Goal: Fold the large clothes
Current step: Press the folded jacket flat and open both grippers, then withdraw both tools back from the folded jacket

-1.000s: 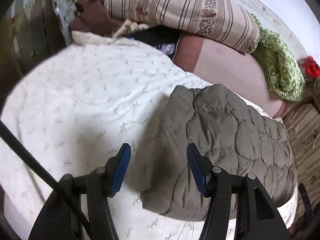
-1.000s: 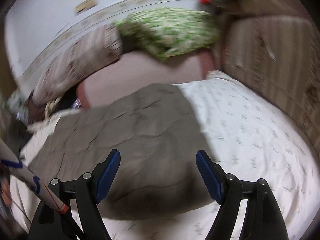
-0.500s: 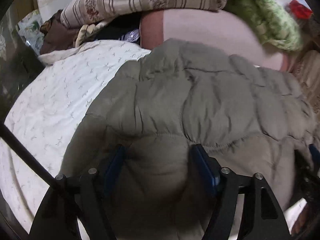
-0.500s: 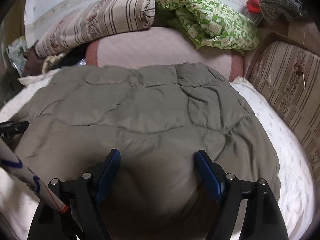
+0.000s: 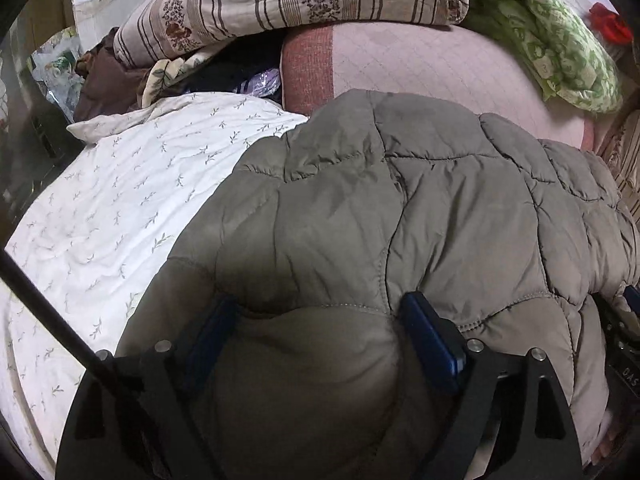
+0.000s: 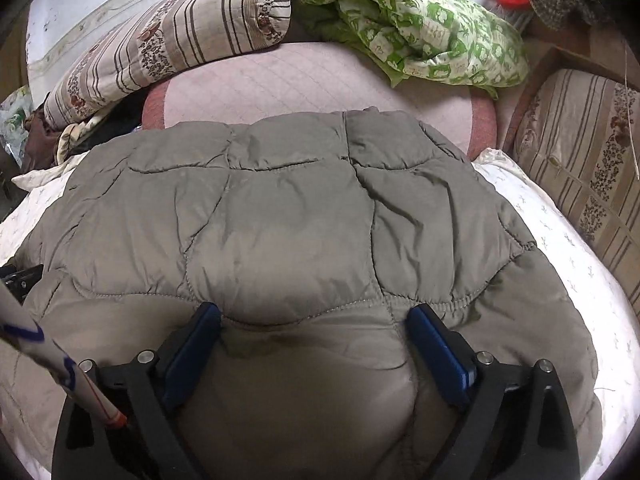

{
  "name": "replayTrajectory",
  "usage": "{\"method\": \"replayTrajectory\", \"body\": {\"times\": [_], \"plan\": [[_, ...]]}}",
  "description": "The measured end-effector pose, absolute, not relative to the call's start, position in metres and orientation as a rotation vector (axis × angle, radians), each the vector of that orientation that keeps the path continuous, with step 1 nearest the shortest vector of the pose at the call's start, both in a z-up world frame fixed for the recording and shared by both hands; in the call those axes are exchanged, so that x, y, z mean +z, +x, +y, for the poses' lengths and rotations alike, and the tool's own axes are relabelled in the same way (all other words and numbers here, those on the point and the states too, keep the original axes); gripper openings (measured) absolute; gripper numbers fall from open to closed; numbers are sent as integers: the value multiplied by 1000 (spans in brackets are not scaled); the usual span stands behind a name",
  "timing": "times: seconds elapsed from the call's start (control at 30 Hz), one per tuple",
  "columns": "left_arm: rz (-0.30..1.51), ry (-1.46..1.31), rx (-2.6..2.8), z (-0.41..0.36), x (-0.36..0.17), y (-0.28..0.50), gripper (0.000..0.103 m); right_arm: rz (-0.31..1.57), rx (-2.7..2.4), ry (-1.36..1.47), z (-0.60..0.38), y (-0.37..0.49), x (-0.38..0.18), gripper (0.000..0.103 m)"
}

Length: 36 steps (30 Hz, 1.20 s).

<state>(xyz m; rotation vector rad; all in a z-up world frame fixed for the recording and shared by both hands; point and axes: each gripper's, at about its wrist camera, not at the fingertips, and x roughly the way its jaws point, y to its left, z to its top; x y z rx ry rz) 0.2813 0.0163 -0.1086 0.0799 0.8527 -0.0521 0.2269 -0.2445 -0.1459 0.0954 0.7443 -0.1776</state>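
Observation:
A grey-green quilted padded jacket (image 5: 420, 208) lies spread on a white leaf-print bedsheet (image 5: 120, 208); it also shows in the right wrist view (image 6: 300, 220). My left gripper (image 5: 320, 320) is open, its blue-padded fingers (image 5: 428, 336) pressed into the jacket's near edge with fabric bulging between them. My right gripper (image 6: 316, 328) is open the same way at the near edge, further right, fingers (image 6: 436, 348) sunk into the padding. The right gripper's tip shows at the left wrist view's right edge (image 5: 624, 320).
A pink quilted mat (image 6: 312, 84) lies behind the jacket. A striped floral bolster (image 6: 172, 44) and a green patterned blanket (image 6: 420, 28) sit at the back. A striped cushion (image 6: 580, 152) borders the right side. Dark clothes (image 5: 108, 80) are piled at the far left.
Both grippers have moved onto the jacket's near edge. A second ago they hovered above the sheet and jacket; now their open fingers press into the padding.

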Motion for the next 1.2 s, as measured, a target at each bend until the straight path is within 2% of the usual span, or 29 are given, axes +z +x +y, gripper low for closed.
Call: {"method": "replayTrajectory", "body": {"times": [0.2,0.3,0.4,0.53,0.9,1.0,1.2], "plan": [[774,45,-28,29,-79,238,87,700,-214,103,-236,199,-120,97],[780,83,-7,29,-82,227,87,670,-215,79,-226,180,-110,97],[820,120,14,27,-104,235,87,731,-192,59,-219,182,-127,97],[773,152,38,21,-97,229,87,733,-209,43,-217,186,-132,98],[383,131,205,37,-1,120,88,638,-193,137,-212,131,-83,98],[314,133,250,46,14,83,94,623,-169,161,-206,102,-69,98],[259,109,248,62,31,16,100,629,-152,140,-188,45,-63,98]]}}
